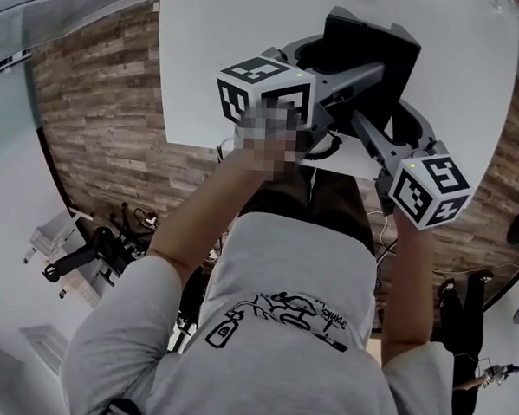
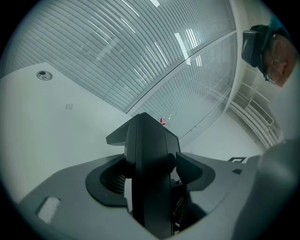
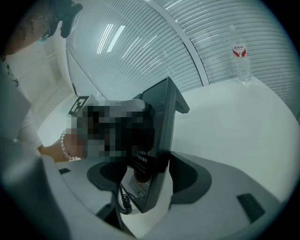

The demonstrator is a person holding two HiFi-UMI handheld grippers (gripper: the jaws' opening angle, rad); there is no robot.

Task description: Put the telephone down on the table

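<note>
Both grippers are clamped on the telephone (image 1: 376, 57), one at each side of it. Left gripper (image 2: 150, 161) has its jaws spread wide, with a pad pressed against either flank of the black body. The body stands upright between them and rises above the jaw tips to a peaked top. Right gripper (image 3: 147, 168) grasps the thin, slightly tilted edge of the same telephone. The pad on its right lies flat on the smooth back. The pad on its left meets the front face, though a mosaic patch covers part of that side. A coiled cord (image 3: 119, 199) hangs from the telephone's face just inside that left jaw.

From the head view the telephone sits ahead of both marker cubes, over the near part of the white table (image 1: 206, 61). Whether its base touches the tabletop cannot be told from any view. Far ahead and to the right of the right gripper, a water bottle (image 3: 240, 56) stands upright on the table, well apart from the telephone. To that gripper's left, a wrist with a bead bracelet (image 3: 65, 145) shows behind the jaws. Beyond the table, ahead of both grippers, runs a curved slatted wall (image 2: 140, 51). Below and to the left of the left gripper, off the table's edge, lies wooden floor (image 1: 99, 124).
</note>
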